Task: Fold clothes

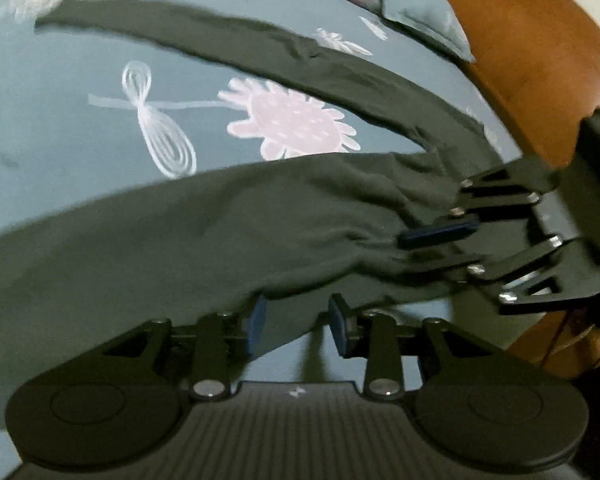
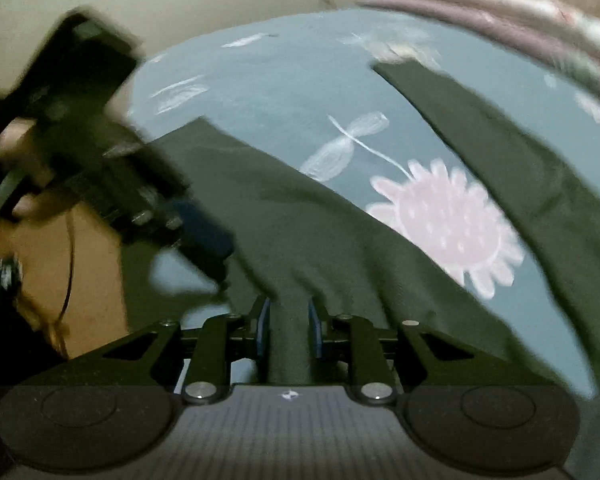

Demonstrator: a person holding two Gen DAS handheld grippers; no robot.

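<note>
A dark green pair of trousers [image 1: 180, 240] lies on a blue-grey flowered bedsheet [image 1: 60, 120], its two legs spread apart; the far leg [image 1: 260, 48] runs toward the upper left. In the left wrist view my left gripper [image 1: 296, 326] is open, with the garment's lower edge hanging loose between the blue pads [image 1: 256, 324]. My right gripper [image 1: 432, 248] bites into bunched cloth at the right. In the right wrist view, the right gripper [image 2: 289, 328] is shut on a fold of the trousers [image 2: 300, 240]. The left gripper [image 2: 208, 248] shows blurred at the left, held by a hand [image 2: 20, 148].
A pink folded blanket [image 2: 500, 12] and a blue pillow corner [image 1: 424, 20] lie at the far side of the bed. Brown wood [image 1: 540, 60] borders the sheet on the right. A thin cable [image 2: 68, 264] hangs beside the bed edge.
</note>
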